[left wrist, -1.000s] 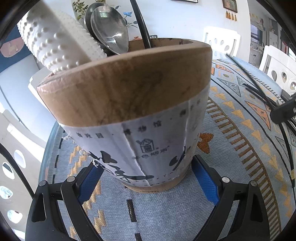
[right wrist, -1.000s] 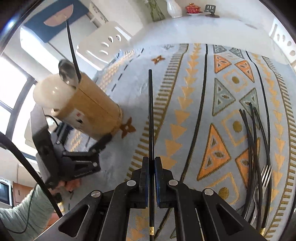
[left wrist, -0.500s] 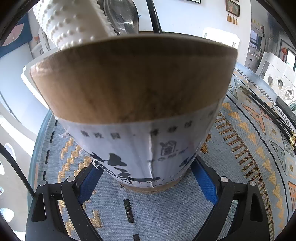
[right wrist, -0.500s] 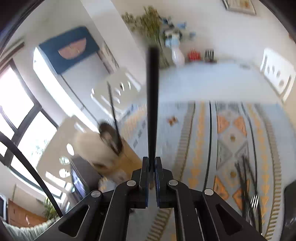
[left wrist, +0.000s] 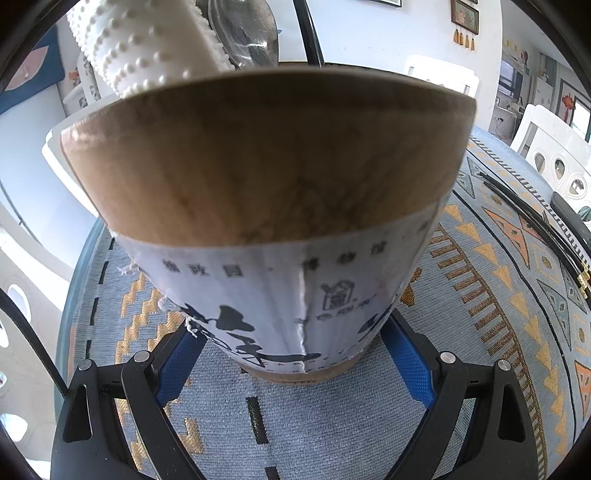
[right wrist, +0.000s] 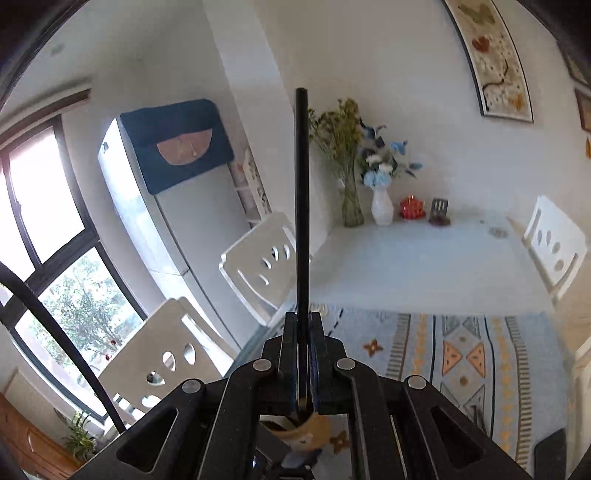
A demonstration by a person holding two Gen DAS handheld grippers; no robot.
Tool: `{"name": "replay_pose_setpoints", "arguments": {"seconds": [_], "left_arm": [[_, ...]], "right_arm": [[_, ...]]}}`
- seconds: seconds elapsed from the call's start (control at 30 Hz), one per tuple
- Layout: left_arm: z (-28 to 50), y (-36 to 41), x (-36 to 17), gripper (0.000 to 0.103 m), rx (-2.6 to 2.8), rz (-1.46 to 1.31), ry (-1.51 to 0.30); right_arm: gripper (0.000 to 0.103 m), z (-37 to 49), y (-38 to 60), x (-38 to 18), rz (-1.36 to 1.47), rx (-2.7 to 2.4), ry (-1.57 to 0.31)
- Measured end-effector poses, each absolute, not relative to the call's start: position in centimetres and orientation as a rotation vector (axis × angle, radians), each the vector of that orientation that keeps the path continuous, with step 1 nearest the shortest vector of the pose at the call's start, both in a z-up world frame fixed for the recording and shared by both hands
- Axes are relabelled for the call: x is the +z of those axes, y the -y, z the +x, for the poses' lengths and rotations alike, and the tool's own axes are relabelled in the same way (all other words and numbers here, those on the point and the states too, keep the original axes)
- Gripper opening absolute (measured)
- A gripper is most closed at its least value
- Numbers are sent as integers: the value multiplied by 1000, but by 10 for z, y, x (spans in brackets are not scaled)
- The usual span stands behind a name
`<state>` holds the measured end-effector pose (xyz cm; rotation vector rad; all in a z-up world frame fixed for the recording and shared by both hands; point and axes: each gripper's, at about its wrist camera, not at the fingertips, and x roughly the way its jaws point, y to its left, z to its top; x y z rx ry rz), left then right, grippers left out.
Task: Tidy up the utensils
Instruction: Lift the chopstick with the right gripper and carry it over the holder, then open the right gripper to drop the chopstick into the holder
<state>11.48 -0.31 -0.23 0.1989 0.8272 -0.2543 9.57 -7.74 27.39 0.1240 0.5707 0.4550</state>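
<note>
Left tool (left wrist: 295,354) has just closed, clenched on wooden utensil holder (left wrist: 266,166). Right tool (right wrist: 303,354) grips black chopstick (right wrist: 301,192), pointing 12 o'clock.

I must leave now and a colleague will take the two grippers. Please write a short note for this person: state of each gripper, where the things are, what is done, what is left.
Left gripper: jaws have just been closing; blue pads now sit against the base of the wooden holder, steadying it upright on the patterned cloth.
Right gripper: shut on one black chopstick, raised above the table with the stick pointing upward.
Done: a spoon, a white knobbed tool and a black handle stand in the holder.
Left: put this chopstick in the holder, then the black utensils lying on the cloth.
</note>
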Motion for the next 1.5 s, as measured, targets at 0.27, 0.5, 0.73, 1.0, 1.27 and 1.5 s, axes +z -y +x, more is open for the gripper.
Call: {"name": "replay_pose_setpoints", "arguments": {"seconds": [0.27,0.5,0.73,1.0,1.27,1.5], "left_arm": [[117,9,-6,94,-245,207,-834],[119,16,-8,94,-244,214,-838],[119,16,-8,94,-244,213,-838],[118,16,-8,94,-244,213,-837],[121,16,-10,94,-245,211,-840],[120,18,-11,94,-241,216,-841]], "right_arm": [[5,102,59,270,111,402,-570],[5,114,44,233,156,407,-654],[5,119,36,215,150,399,-699],[8,129,20,192,74,396,-829],[46,118,53,222,178,404,-790],[53,91,91,274,123,266,-643]]}}
